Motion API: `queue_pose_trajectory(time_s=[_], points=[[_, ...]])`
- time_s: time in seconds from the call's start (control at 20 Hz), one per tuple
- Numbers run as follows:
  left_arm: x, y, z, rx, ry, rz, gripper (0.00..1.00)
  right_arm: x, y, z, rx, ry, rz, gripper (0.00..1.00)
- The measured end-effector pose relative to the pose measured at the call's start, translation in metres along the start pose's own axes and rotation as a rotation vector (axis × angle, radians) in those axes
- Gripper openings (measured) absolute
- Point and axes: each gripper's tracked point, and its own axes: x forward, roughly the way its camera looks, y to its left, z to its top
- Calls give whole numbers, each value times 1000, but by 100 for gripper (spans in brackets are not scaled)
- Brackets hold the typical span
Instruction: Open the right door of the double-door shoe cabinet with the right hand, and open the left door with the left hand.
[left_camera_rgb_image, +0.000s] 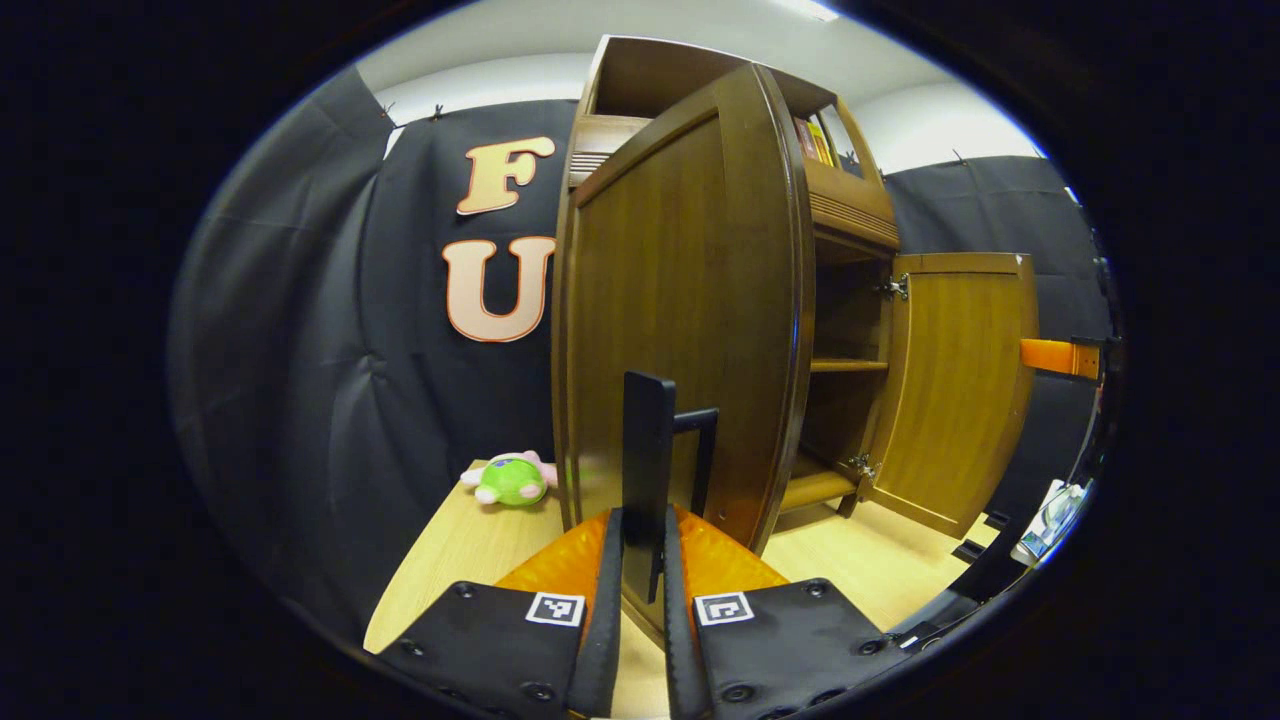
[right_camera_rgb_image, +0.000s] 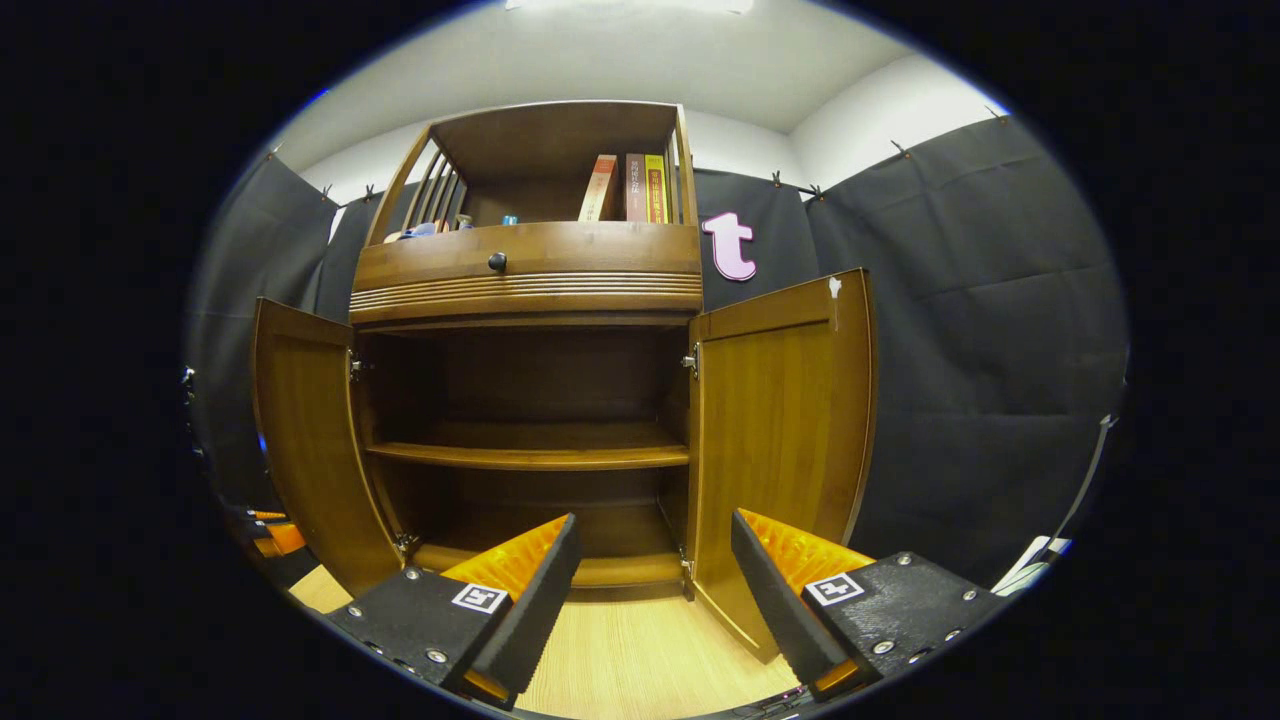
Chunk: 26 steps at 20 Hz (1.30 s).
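The brown wooden shoe cabinet (right_camera_rgb_image: 530, 275) stands ahead with both doors swung open. In the left gripper view, the left door (left_camera_rgb_image: 690, 300) is close and edge-on, and my left gripper (left_camera_rgb_image: 643, 525) is shut on its dark bar handle (left_camera_rgb_image: 648, 440). The right door (right_camera_rgb_image: 785, 420) stands wide open, and it is farther off in the left gripper view as the right door (left_camera_rgb_image: 960, 390). My right gripper (right_camera_rgb_image: 655, 545) is open with nothing between its fingers, a short way in front of the cabinet's opening. The right gripper (left_camera_rgb_image: 1062, 357) shows as an orange piece past the right door's edge.
Inside the cabinet a bare shelf (right_camera_rgb_image: 530, 455) crosses the middle. A drawer with a round knob (right_camera_rgb_image: 497, 262) and books (right_camera_rgb_image: 630, 188) sit above. A green plush toy (left_camera_rgb_image: 512, 480) lies on the light wooden floor (right_camera_rgb_image: 640, 640) left of the cabinet. Black cloth walls surround it.
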Motion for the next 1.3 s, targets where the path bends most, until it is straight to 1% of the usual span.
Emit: queue_pose_trajectory(time_s=[0.1, 0.15, 0.3, 0.4, 0.6, 0.75, 0.9, 1.05, 1.1, 1.15, 1.3], points=[[-7, 18, -1, 46, -9, 33, 17, 2, 2, -1, 6, 1, 3, 93], [-9, 28, -1, 45, -4, 42, 16, 3, 4, -2, 10, 2, 7, 93], [-15, 47, 0, -8, -4, 45, 17, 6, 15, -3, 12, 5, 25, 93], [-16, 53, 1, 9, -1, 53, 15, 9, 24, -5, 6, 7, 40, 93], [-18, 56, 1, 20, 2, 32, 17, 13, 39, -7, -5, 11, 67, 93], [-21, 59, 2, 24, 3, 24, 16, 17, 46, -10, -5, 18, 81, 93], [-27, 70, 3, 12, 2, 37, 17, 18, 50, -11, -1, 19, 91, 93], [-33, 88, 6, 2, -2, 70, 17, 18, 52, -13, -1, 22, 94, 93], [-35, 92, 5, -3, -3, 80, 15, 17, 52, -13, -1, 24, 95, 93], [-38, 96, 5, -9, -5, 86, 15, 17, 51, -13, 0, 24, 94, 93], [-43, 89, 11, -53, -16, 67, 17, 18, 50, -12, 3, 26, 93, 93]])
